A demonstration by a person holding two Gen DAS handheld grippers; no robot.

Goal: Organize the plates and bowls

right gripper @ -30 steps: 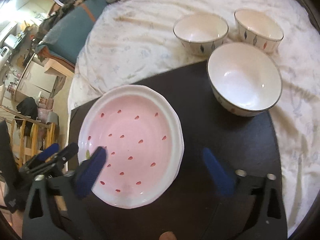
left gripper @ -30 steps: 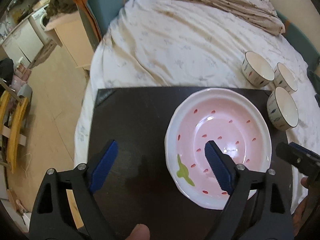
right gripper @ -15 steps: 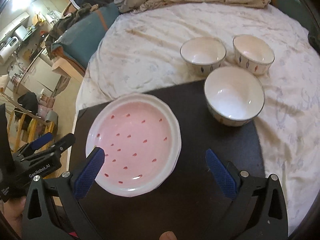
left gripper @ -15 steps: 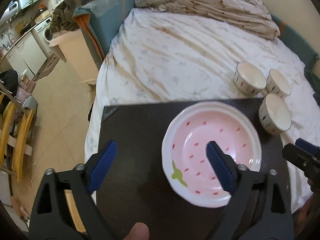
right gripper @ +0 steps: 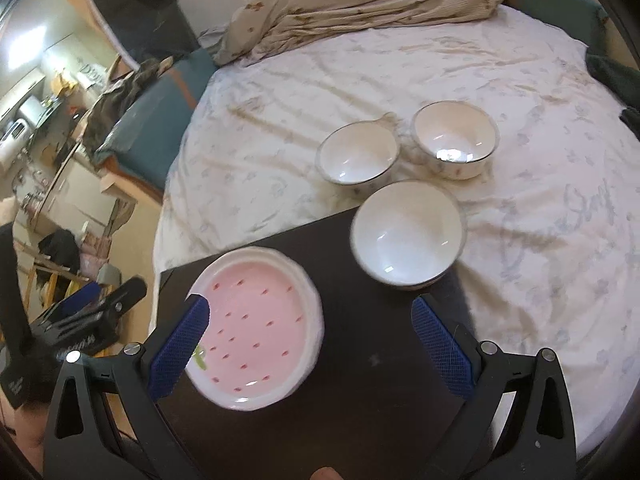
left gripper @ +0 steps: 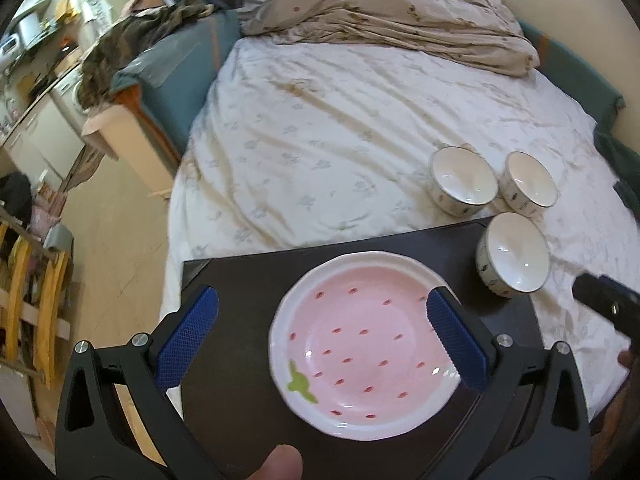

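Note:
A pink strawberry-pattern plate [left gripper: 366, 340] [right gripper: 256, 328] lies on a dark board [left gripper: 236, 280] [right gripper: 360, 380] set on the bed. One white bowl [left gripper: 514, 258] [right gripper: 408, 234] sits at the board's far right corner. Two more white bowls [left gripper: 460, 184] [left gripper: 528, 182] [right gripper: 358, 158] [right gripper: 456, 136] sit on the sheet behind it. My left gripper [left gripper: 320, 334] is open and empty, held above the plate. My right gripper [right gripper: 310, 340] is open and empty, above the board between plate and bowl.
A crumpled quilt [left gripper: 380, 12] lies at the head of the bed. The white sheet [left gripper: 320, 120] spreads around the bowls. A teal bed frame [left gripper: 176, 64], a wooden side table [left gripper: 120, 136] and the floor lie to the left.
Both grippers have drawn back and up from the plate, so the plate, board and bowls look smaller and more of the bed shows. Nothing on the board has moved.

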